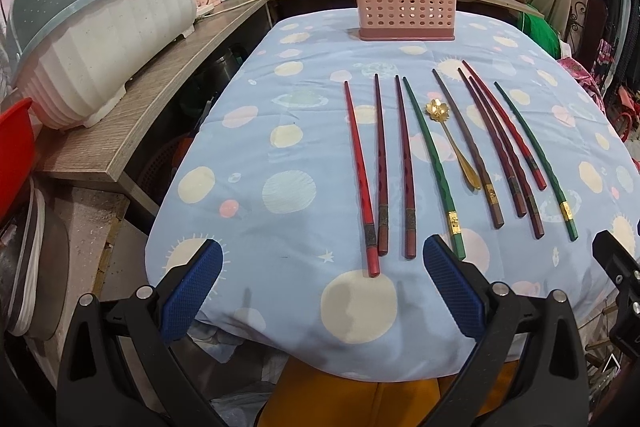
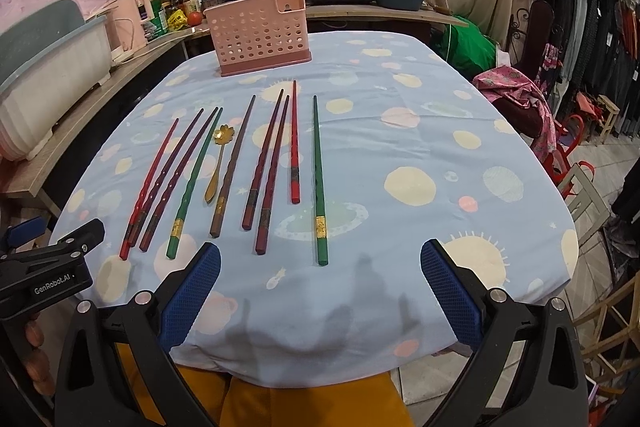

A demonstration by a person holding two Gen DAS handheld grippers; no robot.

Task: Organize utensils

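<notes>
The right gripper (image 2: 320, 263) and left gripper (image 1: 322, 261) are spread wide, empty; "GenRobot.AI" is read left of the former, chopsticks (image 2: 320, 183) ahead.

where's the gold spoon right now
The gold spoon lies flat on the tablecloth mid-row, between a green chopstick and a brown chopstick, bowl toward the pink basket.

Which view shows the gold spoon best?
Left wrist. There the gold spoon lies clear between a green chopstick and a brown chopstick, its flower bowl plain. In the right wrist view the spoon is smaller, its detail fainter.
</notes>
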